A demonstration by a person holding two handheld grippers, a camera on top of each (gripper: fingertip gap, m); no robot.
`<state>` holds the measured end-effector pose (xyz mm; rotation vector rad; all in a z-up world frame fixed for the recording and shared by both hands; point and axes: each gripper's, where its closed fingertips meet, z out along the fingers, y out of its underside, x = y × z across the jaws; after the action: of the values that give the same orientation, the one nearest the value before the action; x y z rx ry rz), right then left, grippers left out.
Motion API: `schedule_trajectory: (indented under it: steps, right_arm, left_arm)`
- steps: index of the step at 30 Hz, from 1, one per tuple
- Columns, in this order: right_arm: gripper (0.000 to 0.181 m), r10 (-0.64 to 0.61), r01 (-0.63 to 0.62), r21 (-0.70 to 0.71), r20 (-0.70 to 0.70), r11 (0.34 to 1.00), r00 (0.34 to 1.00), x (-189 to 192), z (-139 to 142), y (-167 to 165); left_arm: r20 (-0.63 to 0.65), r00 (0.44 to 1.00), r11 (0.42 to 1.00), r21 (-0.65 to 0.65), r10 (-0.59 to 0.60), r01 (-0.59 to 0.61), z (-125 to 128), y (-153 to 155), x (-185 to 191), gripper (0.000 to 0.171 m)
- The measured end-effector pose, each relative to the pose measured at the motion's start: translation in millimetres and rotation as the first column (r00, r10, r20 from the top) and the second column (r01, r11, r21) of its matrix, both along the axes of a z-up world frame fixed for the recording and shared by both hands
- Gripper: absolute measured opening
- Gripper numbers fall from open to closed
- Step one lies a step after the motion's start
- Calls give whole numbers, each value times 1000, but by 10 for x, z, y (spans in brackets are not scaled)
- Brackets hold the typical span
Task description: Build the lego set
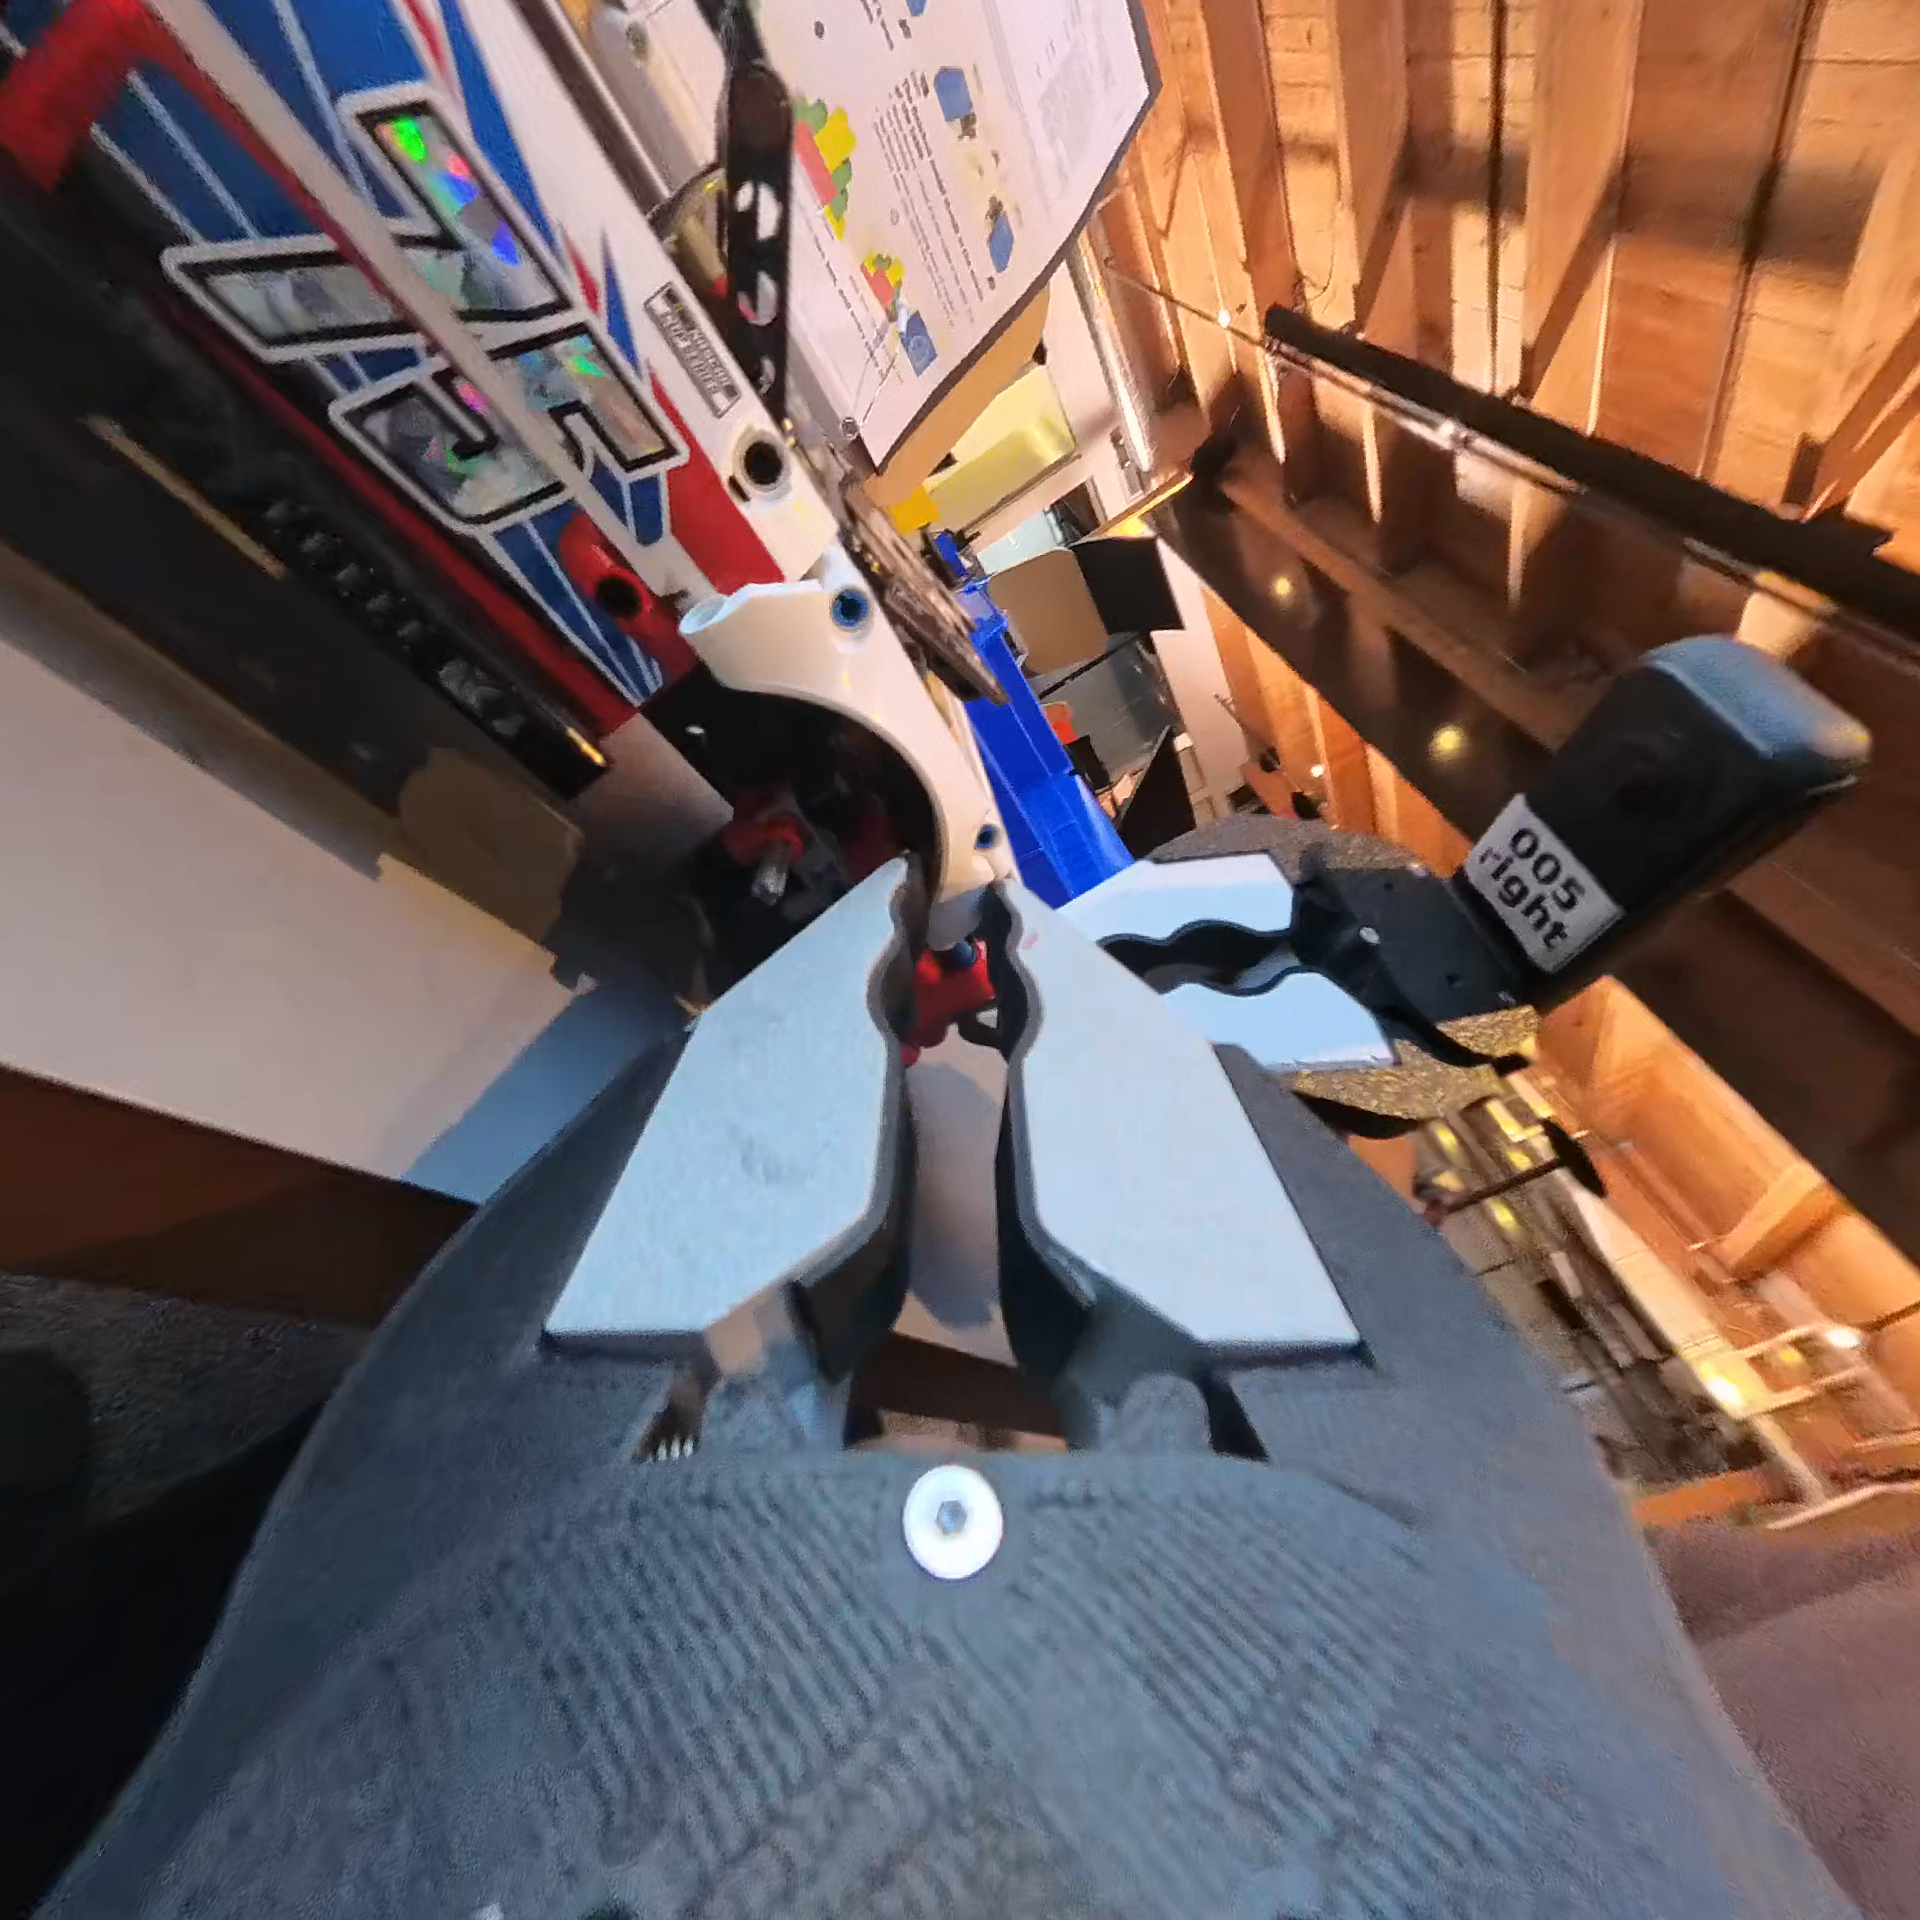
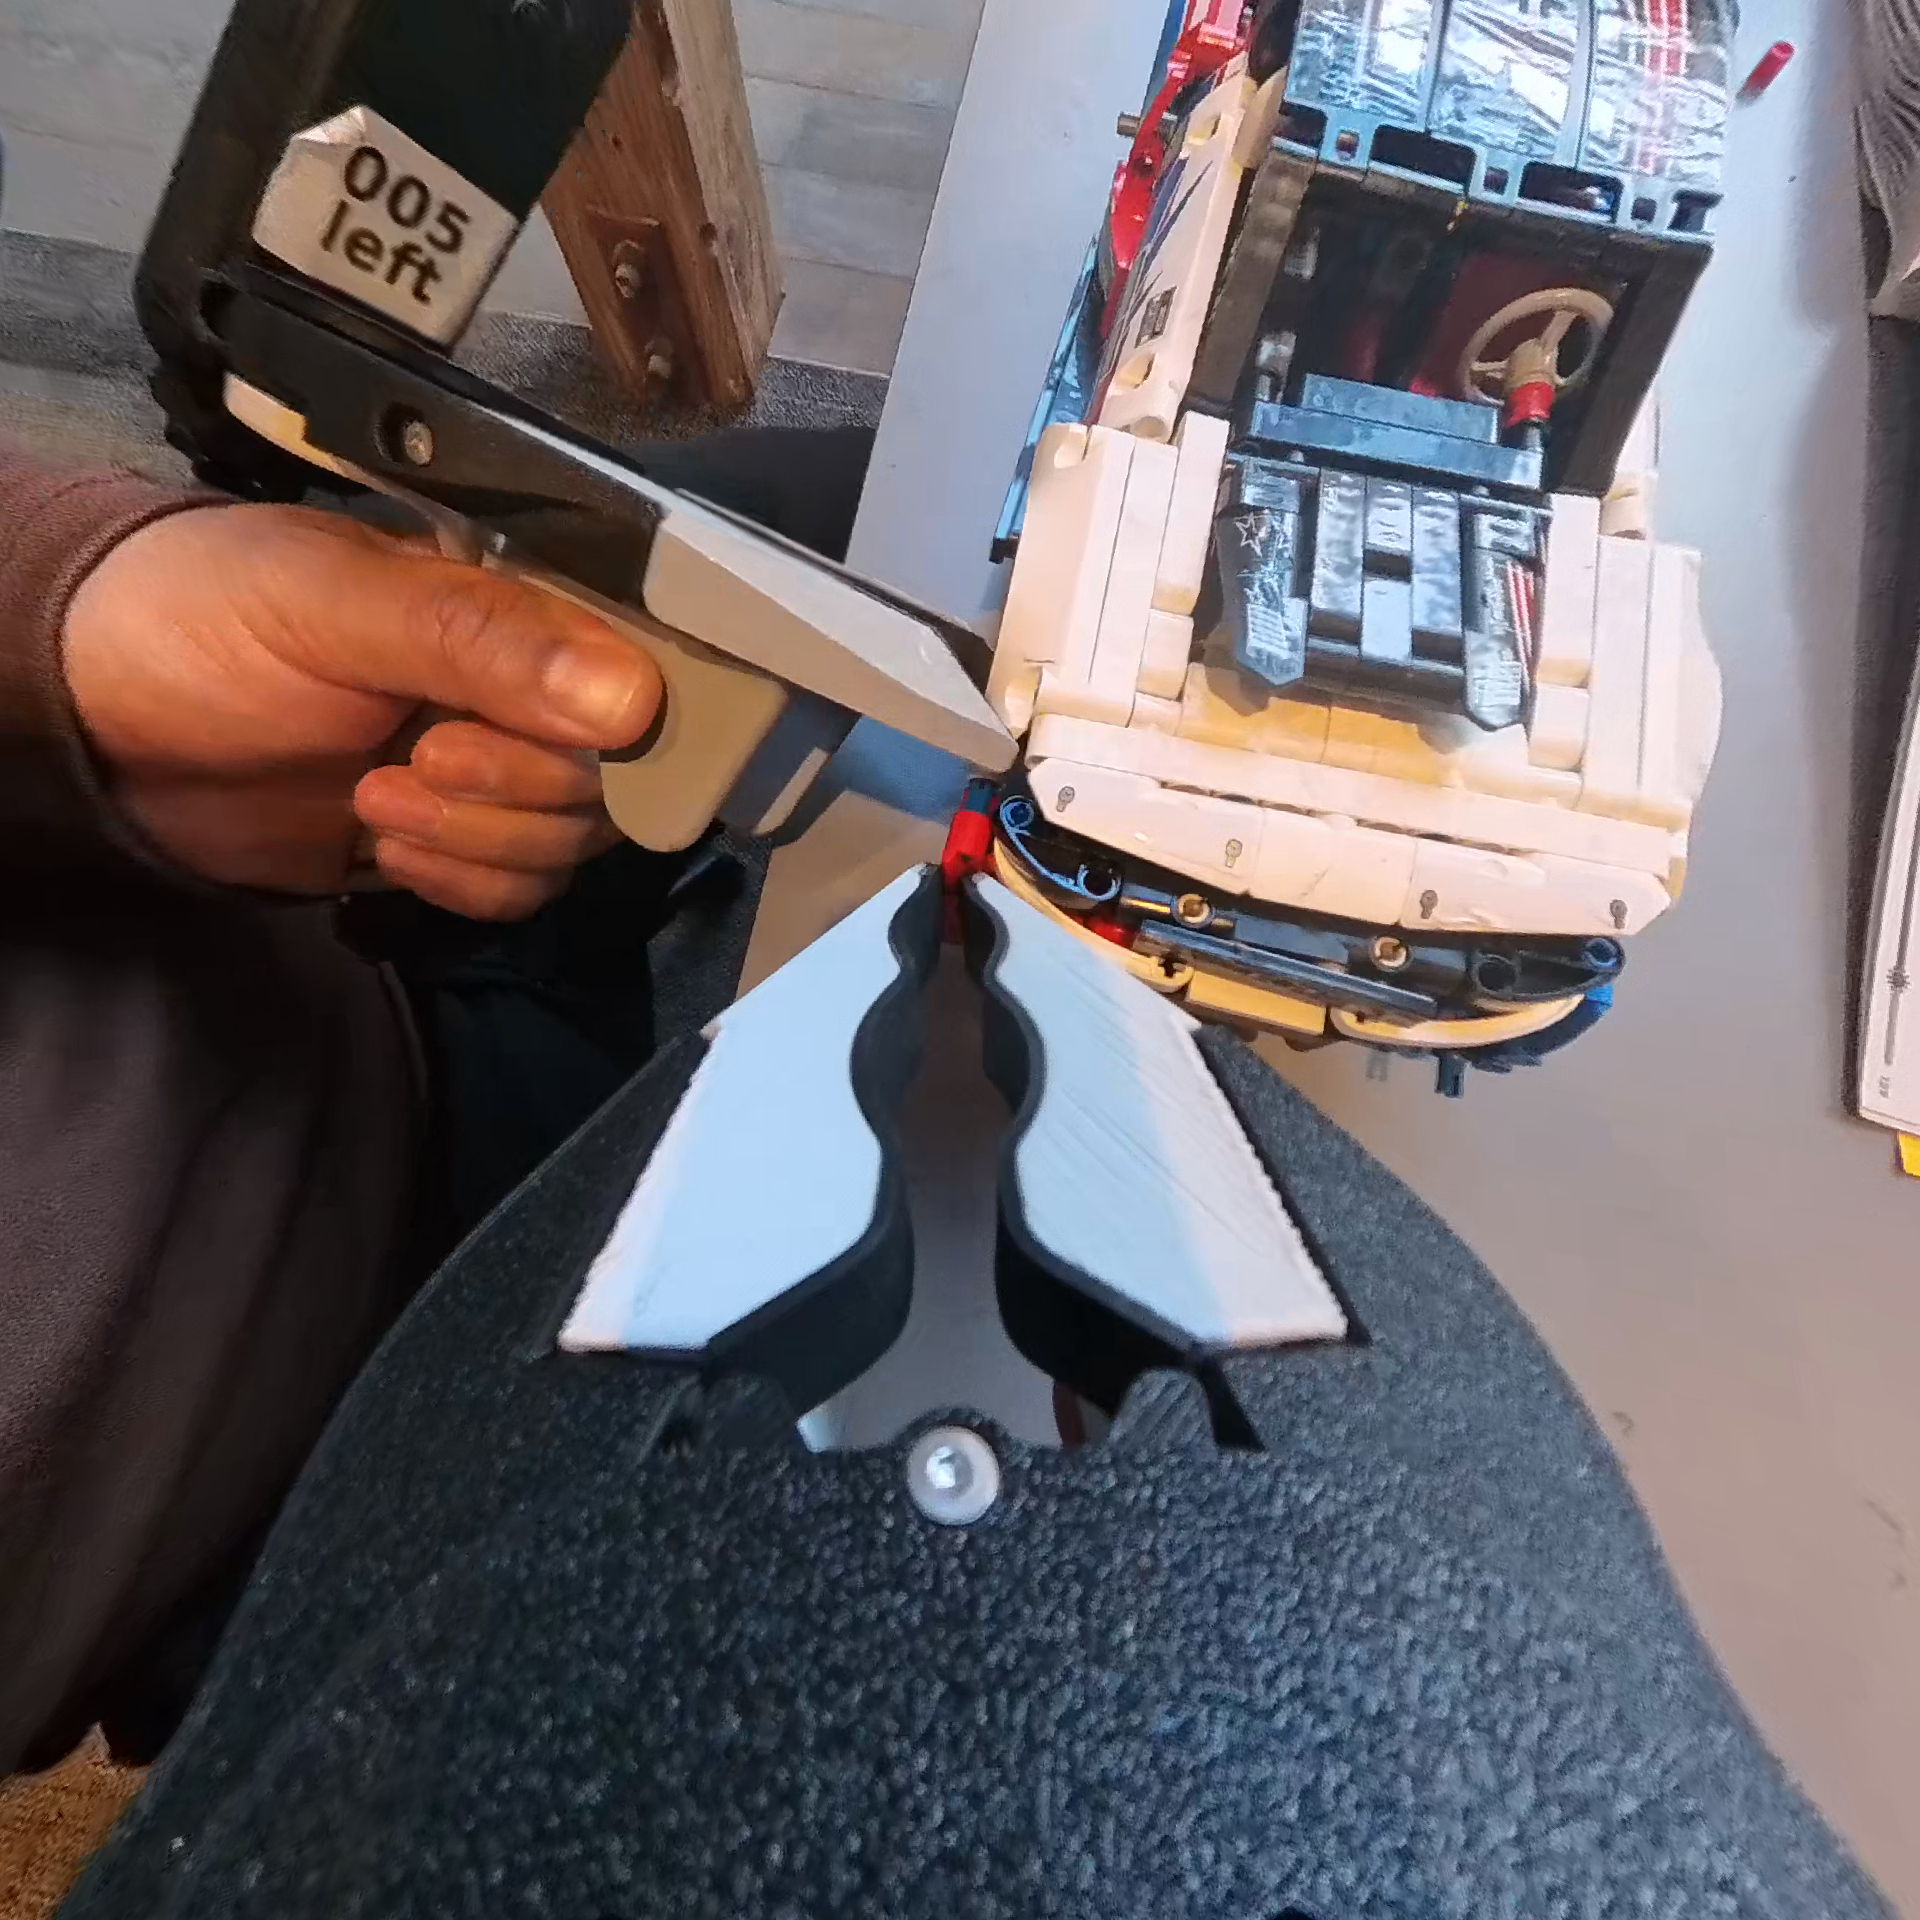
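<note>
Left gripper point(image 2: 987, 743) tips nearly closed, right gripper point(image 2: 948, 894) likewise, apparently pinching, hand point(image 2: 343, 696) gripping handle

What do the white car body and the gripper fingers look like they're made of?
The car body looks like glossy moulded plastic: smooth white pieces with visible seams and pin holes. The right gripper's fingers look like matte 3D-printed plastic, judging by fine parallel layer lines, with a black lining whose material I cannot tell.

Warm orange light is cast over the wooden beams point(image 1: 1455, 260) in the left view; strong wide-angle bending and slight motion blur are seen at the edges
</note>
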<state>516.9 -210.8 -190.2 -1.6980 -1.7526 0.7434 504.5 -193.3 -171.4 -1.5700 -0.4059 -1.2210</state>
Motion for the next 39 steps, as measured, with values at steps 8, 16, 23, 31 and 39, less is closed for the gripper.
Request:
schedule_trajectory:
  steps: [8,16,23,31,39]
  right_arm:
    - [2,-15,14,-8,-44,1000,999,-9,9,-1]
    - [3,22,-20,50,-42,999,999,-25,35,7]
    - [2,84,-82,24,-57,996,995,-13,77,34]
    - [1,192,-192,-76,-4,978,981,-32,88,18]
    - [0,243,-243,-35,13,969,970,-31,77,36]
  left_arm:
    - [-235,971,997,48,-52,66,-42,-56,-21,11]
    - [-416,905,993,33,-89,112,-91,-98,-89,22]
    - [-452,885,974,126,-112,187,63,25,-42,11]
    - [-341,925,975,85,-166,206,95,48,-24,12]
    - [-223,968,991,43,-116,129,93,96,-1,12]
